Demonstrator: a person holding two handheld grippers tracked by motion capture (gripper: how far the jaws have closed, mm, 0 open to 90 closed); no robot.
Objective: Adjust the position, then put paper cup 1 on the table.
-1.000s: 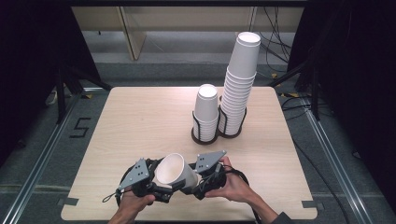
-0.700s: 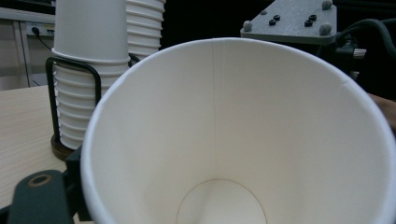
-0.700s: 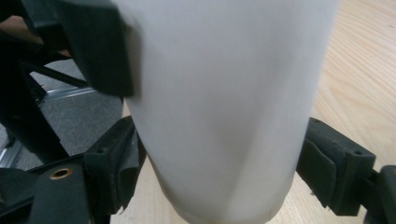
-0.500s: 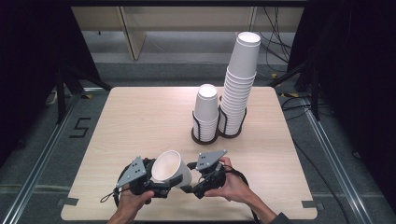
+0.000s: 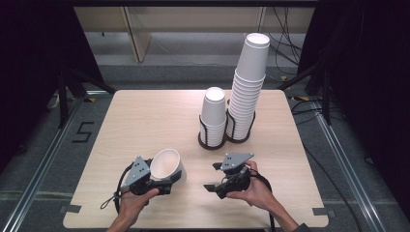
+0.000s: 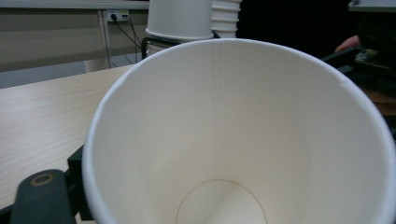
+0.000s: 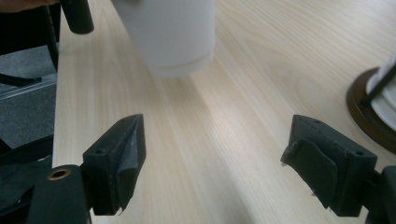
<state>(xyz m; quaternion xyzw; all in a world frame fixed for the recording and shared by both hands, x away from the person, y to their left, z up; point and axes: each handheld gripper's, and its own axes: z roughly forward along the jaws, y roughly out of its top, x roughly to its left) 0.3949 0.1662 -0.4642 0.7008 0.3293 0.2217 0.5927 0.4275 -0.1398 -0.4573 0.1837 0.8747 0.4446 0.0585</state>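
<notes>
- The paper cup (image 5: 167,166) sits near the front edge of the table (image 5: 145,121), tipped over on its side with its open mouth turned up and back toward the far end; in my left gripper view its white inside (image 6: 233,140) shows down to the round bottom
- My left gripper (image 5: 162,181) has just clamped on that cup: the jaws came together within the last moment and now pinch its wall, one black jaw showing outside the rim at the lower left of the left gripper view
- My right gripper (image 5: 210,179) hangs just above the tabletop beside the cup, apart from it, with its jaws spread wide and nothing but bare wood between them; in the right gripper view the cup's base (image 7: 173,37) lies ahead of the jaws, not touched by either
- Farther back on the table stands a dark two-ring cup holder (image 5: 212,141), with a short stack of cups (image 5: 213,111) in its left ring and a tall stack of cups (image 5: 249,82) in its right ring, both upright and well apart from my grippers
</notes>
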